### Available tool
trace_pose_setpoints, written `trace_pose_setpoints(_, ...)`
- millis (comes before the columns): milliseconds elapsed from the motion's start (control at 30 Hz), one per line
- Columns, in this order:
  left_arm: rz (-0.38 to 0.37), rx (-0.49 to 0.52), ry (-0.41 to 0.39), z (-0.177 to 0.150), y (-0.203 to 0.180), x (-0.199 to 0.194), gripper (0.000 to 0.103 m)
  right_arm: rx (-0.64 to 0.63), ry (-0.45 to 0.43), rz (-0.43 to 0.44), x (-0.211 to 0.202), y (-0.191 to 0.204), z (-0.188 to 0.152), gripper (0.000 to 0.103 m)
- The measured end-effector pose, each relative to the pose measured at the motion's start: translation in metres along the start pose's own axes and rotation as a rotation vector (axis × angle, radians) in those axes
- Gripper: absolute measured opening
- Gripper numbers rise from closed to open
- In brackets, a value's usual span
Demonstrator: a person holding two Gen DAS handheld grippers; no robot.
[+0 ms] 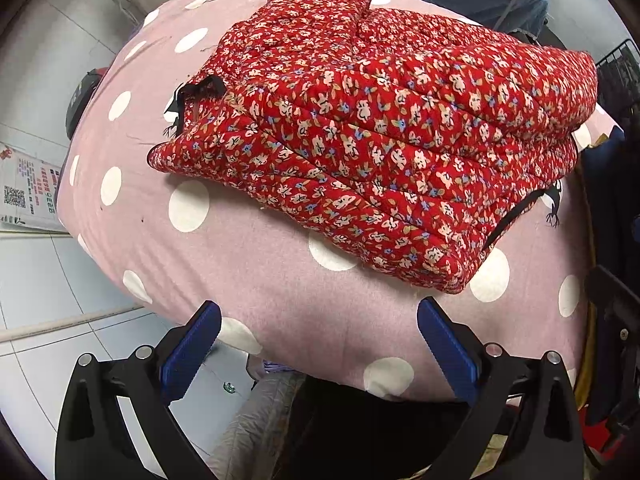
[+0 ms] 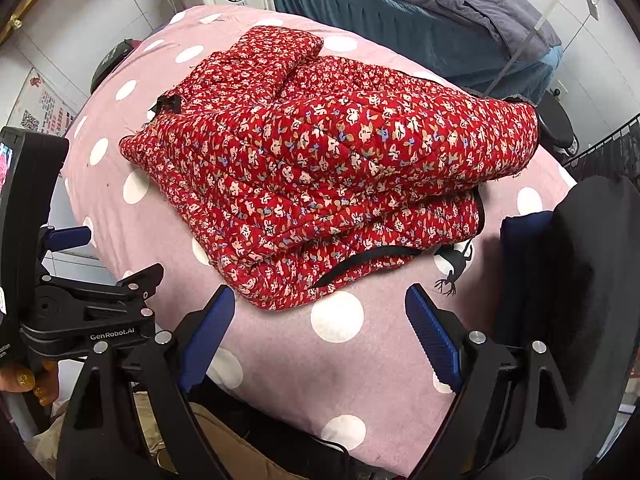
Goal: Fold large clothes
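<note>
The red floral quilted jacket point(image 1: 372, 136) lies folded into a thick stack mid-table on the pink polka-dot cover point(image 1: 256, 272). The left gripper point(image 1: 320, 344) and right gripper point(image 2: 320, 332) hang empty at the near edge — jaws apart — probably since folding looks finished.

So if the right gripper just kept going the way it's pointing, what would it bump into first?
Probably the pink spotted cover just in front of the folded red flowered jacket. The right gripper is open and empty, aimed steeply down at bare cloth near the jacket's edge, though depth is hard to judge.
</note>
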State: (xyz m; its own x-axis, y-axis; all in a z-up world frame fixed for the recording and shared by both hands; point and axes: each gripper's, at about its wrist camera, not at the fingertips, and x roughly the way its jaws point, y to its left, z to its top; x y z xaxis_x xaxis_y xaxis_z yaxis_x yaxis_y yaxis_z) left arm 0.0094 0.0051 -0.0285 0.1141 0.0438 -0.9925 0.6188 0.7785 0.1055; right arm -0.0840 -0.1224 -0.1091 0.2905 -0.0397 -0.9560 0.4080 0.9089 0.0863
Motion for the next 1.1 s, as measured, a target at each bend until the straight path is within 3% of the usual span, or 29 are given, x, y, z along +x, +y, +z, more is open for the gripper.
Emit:
trace_pose_setpoints(167, -0.081, -0.119, -0.032, 0.006, 0.027, -0.002, 0.096, -0.009, -0.035, 0.013, -0.003, -0.006, 0.010, 0.086)
trace_pose_setpoints(300, -0.150, -0.324, -0.058, 0.018, 0.087, -0.001, 0.096, 0.005, -0.076, 0.049, -0.008, -0.020, 0.039, 0.086)
trace_pose_setpoints(433, -0.216, -0.520, -0.006, 0.041, 0.157, 0.017, 0.096, -0.021, -0.120, 0.064, -0.008, -0.017, 0.093, 0.086)
trace_pose_setpoints(567, -0.326, -0.626, 0.048, 0.066, 0.194, 0.050, 0.096, -0.120, -0.170, 0.106, 0.004, 0.027, 0.172, 0.086)
trace_pose_setpoints(767, -0.461, -0.697, 0.149, 0.089, 0.204, 0.110, 0.096, -0.308, -0.220, 0.143, 0.064, 0.123, 0.260, 0.086)
trace_pose_setpoints(900, -0.528, -0.720, 0.215, 0.092, 0.198, 0.144, 0.096, -0.441, -0.159, 0.128, 0.130, 0.183, 0.299, 0.086)
trace_pose_setpoints(1033, -0.562, -0.750, 0.220, 0.086, 0.195, 0.158, 0.096, -0.285, 0.004, 0.326, 0.202, 0.213, 0.325, 0.086)
trace_pose_setpoints(1100, -0.598, -0.759, 0.219, 0.082, 0.194, 0.165, 0.093, -0.249, 0.046, 0.313, 0.228, 0.224, 0.329, 0.086)
